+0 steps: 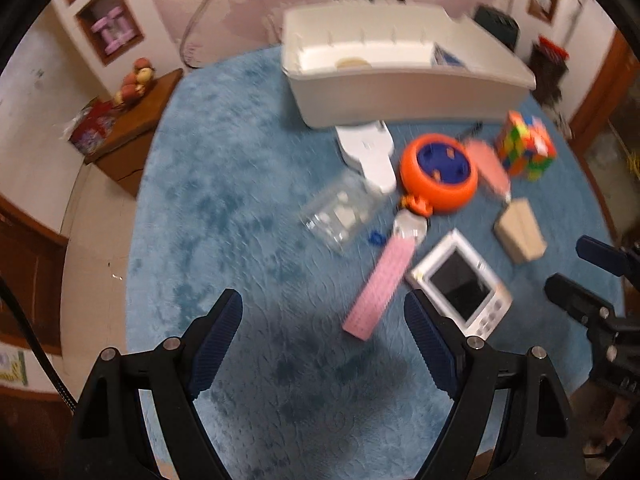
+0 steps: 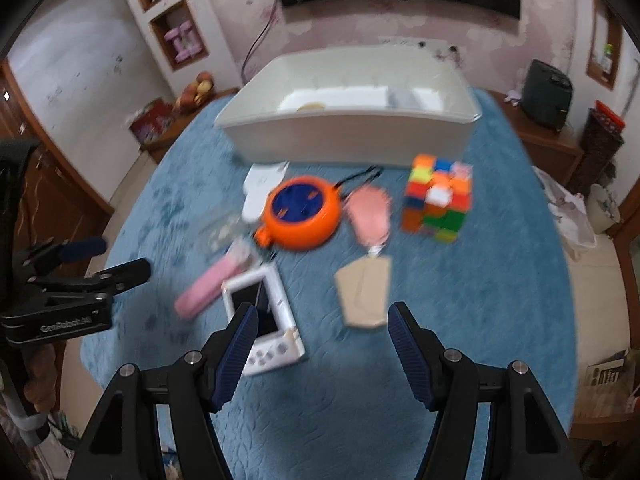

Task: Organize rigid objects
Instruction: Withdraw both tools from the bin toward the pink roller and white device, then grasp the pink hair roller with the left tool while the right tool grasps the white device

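Several rigid objects lie on a blue cloth-covered table [image 1: 224,184]: an orange round toy [image 1: 438,174] [image 2: 302,212], a colourful puzzle cube [image 1: 526,144] [image 2: 438,200], a white handheld device [image 1: 460,284] [image 2: 264,312], a pink bar [image 1: 378,286] [image 2: 208,286], a tan wooden block [image 1: 520,230] [image 2: 366,292], a clear plastic case [image 1: 340,216] and a pink oval item [image 2: 370,212]. A white bin [image 1: 400,76] [image 2: 352,120] stands behind them. My left gripper [image 1: 324,312] is open and empty, near the pink bar. My right gripper [image 2: 322,324] is open and empty, between the device and the block.
A white flat object [image 1: 370,152] lies in front of the bin. A wooden side cabinet [image 1: 132,128] with fruit and a box stands left of the table. A dark appliance [image 2: 546,92] sits on a shelf at the right. The table edge curves close to me.
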Demonstrator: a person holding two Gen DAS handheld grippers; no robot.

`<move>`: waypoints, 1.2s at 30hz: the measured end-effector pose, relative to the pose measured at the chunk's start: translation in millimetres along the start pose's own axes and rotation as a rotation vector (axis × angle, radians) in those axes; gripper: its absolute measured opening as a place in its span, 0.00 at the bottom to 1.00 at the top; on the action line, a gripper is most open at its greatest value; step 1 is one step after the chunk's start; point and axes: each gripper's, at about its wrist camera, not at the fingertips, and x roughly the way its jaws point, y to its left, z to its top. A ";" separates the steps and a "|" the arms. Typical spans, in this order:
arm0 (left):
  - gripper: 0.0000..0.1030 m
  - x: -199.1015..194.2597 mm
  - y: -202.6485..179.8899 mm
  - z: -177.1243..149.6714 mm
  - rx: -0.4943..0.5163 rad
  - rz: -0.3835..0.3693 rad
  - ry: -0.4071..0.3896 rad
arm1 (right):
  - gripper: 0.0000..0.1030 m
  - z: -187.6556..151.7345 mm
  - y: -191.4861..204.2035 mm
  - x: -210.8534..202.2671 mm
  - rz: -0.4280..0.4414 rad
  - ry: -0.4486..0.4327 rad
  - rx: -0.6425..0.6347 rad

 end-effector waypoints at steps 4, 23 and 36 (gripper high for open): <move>0.83 18.2 -7.8 -5.2 0.056 -0.013 0.024 | 0.66 -13.9 14.4 20.0 0.023 0.030 -0.037; 0.83 59.1 -13.5 -3.6 0.155 -0.103 0.093 | 0.67 -18.1 46.4 80.9 -0.060 0.041 -0.179; 0.60 69.3 -29.3 3.6 0.182 -0.147 0.119 | 0.57 -26.6 40.6 72.6 -0.039 0.017 -0.190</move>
